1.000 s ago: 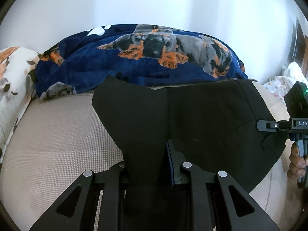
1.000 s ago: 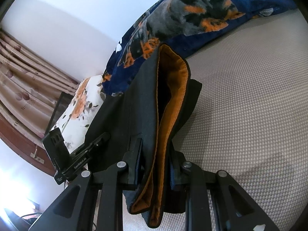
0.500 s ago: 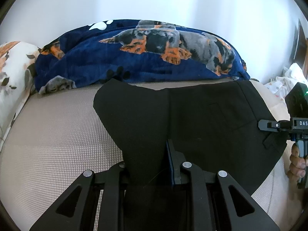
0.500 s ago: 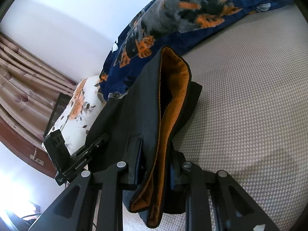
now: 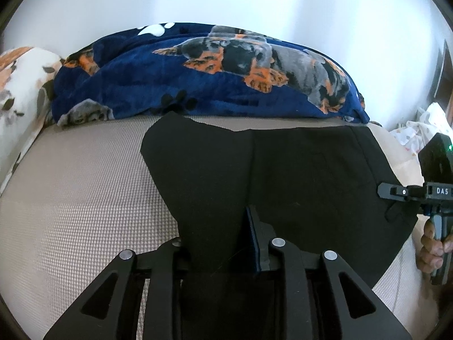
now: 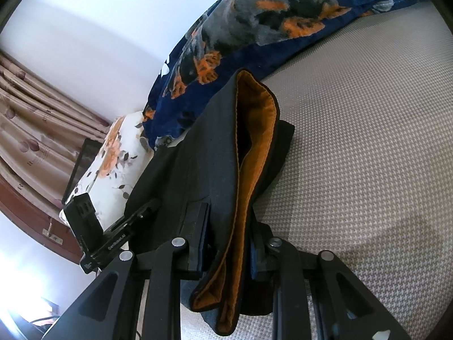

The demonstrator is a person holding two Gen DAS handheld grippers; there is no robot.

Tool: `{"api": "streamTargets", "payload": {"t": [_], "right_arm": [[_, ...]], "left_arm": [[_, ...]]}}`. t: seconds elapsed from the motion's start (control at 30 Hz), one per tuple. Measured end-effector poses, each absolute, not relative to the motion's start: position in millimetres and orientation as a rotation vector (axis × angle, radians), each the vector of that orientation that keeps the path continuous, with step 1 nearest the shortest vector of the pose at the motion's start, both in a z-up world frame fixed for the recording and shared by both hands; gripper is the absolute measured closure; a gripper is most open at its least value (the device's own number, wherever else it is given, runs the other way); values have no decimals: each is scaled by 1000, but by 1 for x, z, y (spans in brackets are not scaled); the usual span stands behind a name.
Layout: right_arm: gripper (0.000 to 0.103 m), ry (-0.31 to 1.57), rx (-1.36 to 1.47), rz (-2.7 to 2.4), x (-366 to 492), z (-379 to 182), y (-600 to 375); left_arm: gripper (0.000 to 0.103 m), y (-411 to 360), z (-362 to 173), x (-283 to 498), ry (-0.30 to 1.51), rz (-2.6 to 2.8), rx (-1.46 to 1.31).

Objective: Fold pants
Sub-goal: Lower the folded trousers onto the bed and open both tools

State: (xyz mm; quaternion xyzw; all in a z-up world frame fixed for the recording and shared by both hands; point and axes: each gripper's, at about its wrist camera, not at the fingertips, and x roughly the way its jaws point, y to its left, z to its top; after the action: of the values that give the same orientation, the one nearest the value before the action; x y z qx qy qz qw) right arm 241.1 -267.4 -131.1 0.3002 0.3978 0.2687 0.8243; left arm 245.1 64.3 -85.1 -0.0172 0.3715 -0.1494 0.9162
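The black pants (image 5: 297, 175) hang stretched between my two grippers above the beige bed (image 5: 79, 192). My left gripper (image 5: 220, 243) is shut on the black cloth at its near end. My right gripper (image 6: 229, 243) is shut on the waistband, whose orange lining (image 6: 254, 147) shows in the right wrist view. The right gripper also shows at the right edge of the left wrist view (image 5: 402, 191), held by a hand. The left gripper shows at the left of the right wrist view (image 6: 113, 232).
A navy dog-print blanket (image 5: 198, 76) lies bunched along the far edge of the bed by the white wall. A floral pillow (image 5: 19, 90) sits at the left. Brown curtains (image 6: 36, 119) hang beyond the pillow. White spotted cloth (image 5: 419, 130) lies far right.
Both grippers have pulled back with the pants. The far edge of the pants no longer overlaps the blanket and now lies over the beige bed.
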Motion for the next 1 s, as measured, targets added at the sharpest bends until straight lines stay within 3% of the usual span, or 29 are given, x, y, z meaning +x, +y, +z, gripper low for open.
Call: {"api": "streamTargets", "payload": {"t": [0.3, 0.67, 0.87, 1.0], "right_arm": [[80, 858, 593, 533, 242, -132, -263], [71, 891, 607, 506, 244, -137, -268], [63, 848, 558, 463, 232, -131, -268], [63, 798, 488, 396, 219, -123, -265]], "left_arm": [[62, 78, -92, 247, 810, -262, -93], [45, 89, -93, 236, 814, -168, -86], [42, 93, -91, 230, 793, -114, -76], [42, 92, -87, 225, 765, -65, -50]]}}
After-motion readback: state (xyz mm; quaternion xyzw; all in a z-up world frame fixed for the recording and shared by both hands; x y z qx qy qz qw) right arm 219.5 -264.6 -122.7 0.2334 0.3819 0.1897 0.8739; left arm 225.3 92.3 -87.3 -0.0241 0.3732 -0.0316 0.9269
